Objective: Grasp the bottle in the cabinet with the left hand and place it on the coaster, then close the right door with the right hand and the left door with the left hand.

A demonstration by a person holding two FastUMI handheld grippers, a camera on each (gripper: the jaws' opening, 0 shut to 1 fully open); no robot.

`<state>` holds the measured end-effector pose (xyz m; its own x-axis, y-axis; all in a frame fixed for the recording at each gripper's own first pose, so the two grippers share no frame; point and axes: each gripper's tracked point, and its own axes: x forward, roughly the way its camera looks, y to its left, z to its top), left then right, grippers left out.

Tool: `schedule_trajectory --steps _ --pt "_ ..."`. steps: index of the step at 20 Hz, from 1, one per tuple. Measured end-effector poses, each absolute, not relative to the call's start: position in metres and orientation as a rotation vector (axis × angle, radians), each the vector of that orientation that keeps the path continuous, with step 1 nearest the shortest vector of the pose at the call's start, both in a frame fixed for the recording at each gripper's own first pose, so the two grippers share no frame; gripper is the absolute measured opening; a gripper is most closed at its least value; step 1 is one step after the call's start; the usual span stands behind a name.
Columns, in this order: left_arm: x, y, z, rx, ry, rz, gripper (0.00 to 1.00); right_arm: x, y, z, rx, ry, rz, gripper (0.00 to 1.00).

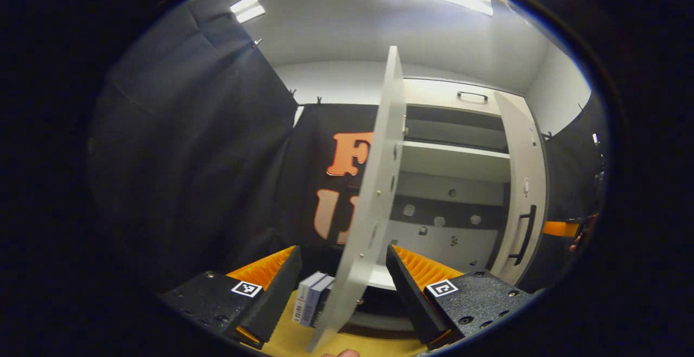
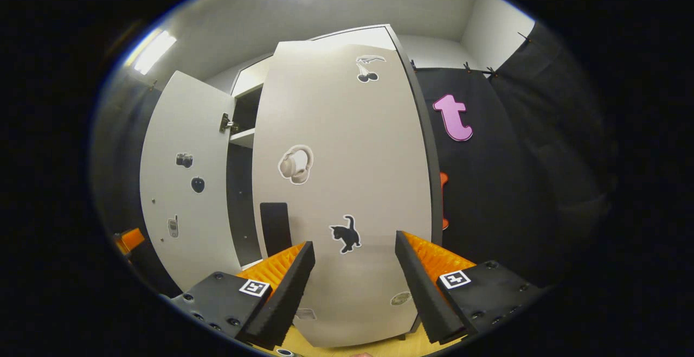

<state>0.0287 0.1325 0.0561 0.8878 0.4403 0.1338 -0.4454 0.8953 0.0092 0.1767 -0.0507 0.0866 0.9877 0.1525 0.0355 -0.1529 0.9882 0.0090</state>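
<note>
1. The left gripper (image 1: 342,286) stands wide open and holds nothing; the pale grey left cabinet door (image 1: 374,199) runs edge-on between its fingers, touching neither as far as I can tell.
2. The right gripper (image 2: 355,286) is likewise wide open and empty, facing the flat grey, sticker-covered right cabinet door (image 2: 341,183), which looks nearly closed.
3. The bottle and coaster cannot be made out; the white cabinet shelves (image 1: 455,159) at 2 o'clock look bare.
4. Judged step: closing the doors. Press the right door flush first, pushing on its free edge at 9 o'clock.
5. Then move the left gripper to the door's outer face and swing it steadily, avoiding the small boxes (image 1: 312,305) on the yellow table (image 1: 287,340).
</note>
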Motion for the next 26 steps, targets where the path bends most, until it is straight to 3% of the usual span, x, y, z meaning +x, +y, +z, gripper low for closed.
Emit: schedule_trajectory --steps 3,6,17,26 --pt "0.024 0.179 0.062 0.065 -0.124 0.566 0.95 0.168 -0.062 0.082 -0.009 -0.046 0.122 0.98" --pt "0.039 0.203 0.057 0.086 -0.118 0.592 0.95 0.156 -0.072 0.080 -0.006 -0.048 0.091 0.98" --pt "0.091 0.214 0.048 0.125 -0.104 0.498 0.93 0.127 -0.124 0.070 0.045 -0.034 -0.114 0.98" --pt "0.096 0.163 0.034 0.008 -0.070 0.362 0.92 0.119 -0.128 0.063 0.042 -0.006 -0.101 0.98"
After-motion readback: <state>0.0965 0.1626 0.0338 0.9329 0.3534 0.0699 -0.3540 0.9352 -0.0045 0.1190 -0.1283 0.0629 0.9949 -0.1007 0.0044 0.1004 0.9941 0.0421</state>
